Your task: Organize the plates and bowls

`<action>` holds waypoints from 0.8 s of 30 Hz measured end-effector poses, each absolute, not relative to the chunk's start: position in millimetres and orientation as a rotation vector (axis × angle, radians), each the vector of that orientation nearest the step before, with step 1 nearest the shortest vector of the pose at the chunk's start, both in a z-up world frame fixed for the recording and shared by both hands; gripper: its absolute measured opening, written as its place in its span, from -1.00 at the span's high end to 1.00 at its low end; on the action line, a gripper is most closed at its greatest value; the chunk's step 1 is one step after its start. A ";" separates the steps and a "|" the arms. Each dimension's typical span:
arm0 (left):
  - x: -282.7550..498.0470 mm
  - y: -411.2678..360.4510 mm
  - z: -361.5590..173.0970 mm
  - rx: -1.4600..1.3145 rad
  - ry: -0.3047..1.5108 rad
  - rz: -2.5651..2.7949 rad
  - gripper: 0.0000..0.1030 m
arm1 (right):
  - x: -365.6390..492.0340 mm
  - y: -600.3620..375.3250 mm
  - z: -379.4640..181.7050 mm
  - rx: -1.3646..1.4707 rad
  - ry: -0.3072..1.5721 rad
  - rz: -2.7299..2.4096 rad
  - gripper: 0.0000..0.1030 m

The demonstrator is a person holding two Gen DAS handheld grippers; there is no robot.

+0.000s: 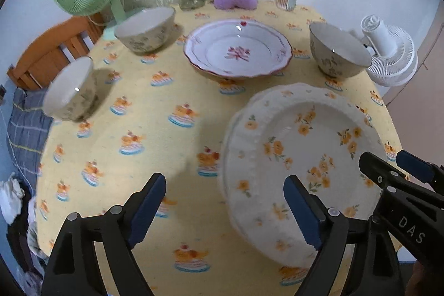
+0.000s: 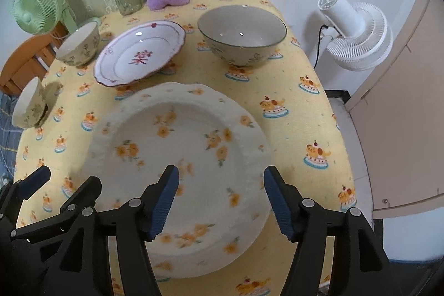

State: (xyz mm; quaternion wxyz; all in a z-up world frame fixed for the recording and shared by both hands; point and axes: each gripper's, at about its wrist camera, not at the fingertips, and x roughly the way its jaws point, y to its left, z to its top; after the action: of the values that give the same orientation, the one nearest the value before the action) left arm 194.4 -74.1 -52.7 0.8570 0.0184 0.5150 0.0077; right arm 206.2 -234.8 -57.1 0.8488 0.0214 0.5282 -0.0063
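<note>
We find left tongs (image 1: 224, 208) wide, nothing between | right tongs (image 2: 220, 203) wide, nothing gripped | yellow-flowered plate (image 2: 177, 165) flat on surface (image 2: 299, 113) beneath both | red-flowered plate (image 2: 138, 54) beyond it | bowl (image 2: 241, 32) beyond its right | two bowls far left.

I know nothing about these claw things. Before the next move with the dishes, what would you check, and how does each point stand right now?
1. Left claw empty and open: ok.
2. Right claw empty and open: ok, nothing pinched.
3. Yellow-flowered plate resting flat on the tablecloth: ok, though blurred.
4. Red-flowered plate free, nothing stacked in it: ok.
5. Three bowls, large, back left and left edge, upright: ok, but the last sits close to the table edge.
6. Whether the plates nest safely: cannot tell.
</note>
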 end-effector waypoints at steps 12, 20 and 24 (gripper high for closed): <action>191.0 -10.4 -21.0 -0.002 0.996 -0.030 -0.90 | 191.4 -185.0 -18.8 0.067 1.017 -0.078 -0.48; 209.2 10.4 -9.6 0.002 0.970 -0.028 -0.94 | 206.8 -166.1 -4.0 0.073 0.969 -0.081 -0.52; 224.0 13.1 -7.1 -0.005 0.955 -0.025 -0.93 | 221.6 -159.7 1.8 0.042 0.942 -0.067 -0.52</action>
State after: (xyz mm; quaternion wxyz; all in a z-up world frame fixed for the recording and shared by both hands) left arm 224.0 13.1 -7.1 0.8881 -0.0023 0.4595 -0.0122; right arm 221.6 -159.7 1.8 0.8903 0.0203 0.4538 -0.0323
